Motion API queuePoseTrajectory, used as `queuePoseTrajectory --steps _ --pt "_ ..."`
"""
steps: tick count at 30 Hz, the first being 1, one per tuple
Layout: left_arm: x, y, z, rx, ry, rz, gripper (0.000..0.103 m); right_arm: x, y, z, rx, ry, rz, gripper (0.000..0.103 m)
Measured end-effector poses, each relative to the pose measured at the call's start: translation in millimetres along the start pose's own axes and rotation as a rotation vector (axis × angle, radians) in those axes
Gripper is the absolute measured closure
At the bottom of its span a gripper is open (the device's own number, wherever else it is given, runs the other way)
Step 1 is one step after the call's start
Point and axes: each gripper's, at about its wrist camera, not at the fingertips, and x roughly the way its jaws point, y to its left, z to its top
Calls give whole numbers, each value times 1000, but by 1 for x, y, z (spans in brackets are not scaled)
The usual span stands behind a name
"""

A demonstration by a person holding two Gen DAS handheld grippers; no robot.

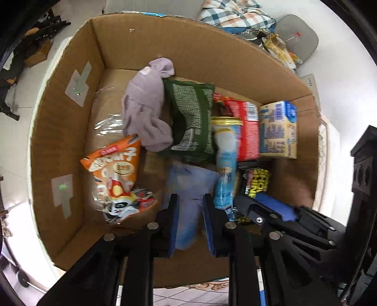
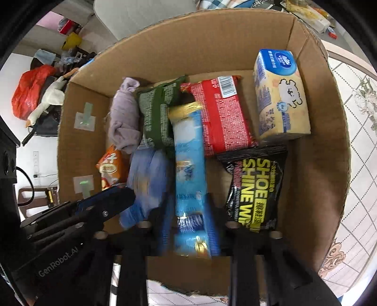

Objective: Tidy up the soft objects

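Note:
A cardboard box [image 1: 59, 122] holds soft packs. My left gripper [image 1: 189, 200] is shut on a light blue cloth [image 1: 190, 188] near the box's front; the cloth also shows in the right wrist view [image 2: 146, 174]. My right gripper [image 2: 188, 209] is shut on a long blue snack pack [image 2: 188, 164], which also shows in the left wrist view [image 1: 225, 164]. A lilac cloth [image 1: 146, 110], a green pack [image 1: 190, 122], a red pack [image 1: 247, 129], a tissue pack [image 1: 278, 129], an orange snack bag [image 1: 115, 174] and a black shoe-wipes pack [image 2: 254, 188] lie in the box.
A plaid cloth [image 1: 235, 14] and a grey cushion [image 1: 297, 37] lie beyond the box. A red bag [image 2: 30, 94] and a toy goose [image 2: 47, 101] lie on the floor at left. A patterned rug [image 2: 353, 141] is at right.

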Motion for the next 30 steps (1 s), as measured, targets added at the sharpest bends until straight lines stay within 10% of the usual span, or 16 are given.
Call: queuePoseTrajectory --steps 4,19,23,30 --pt "-9 1 -2 16 -30 37 71 -2 -5 -1 4 -11 -21 51" --pt "-82 -1 -41 61 -278 288 14 -68 -16 -39 8 -133 -186 50" --pt "-98 -10 -50 63 -325 308 5 -89 -14 -52 -5 -166 -201 21" --pt "-122 -24 -70 63 -394 306 1 -130 -5 -76 -50 -255 -287 0"
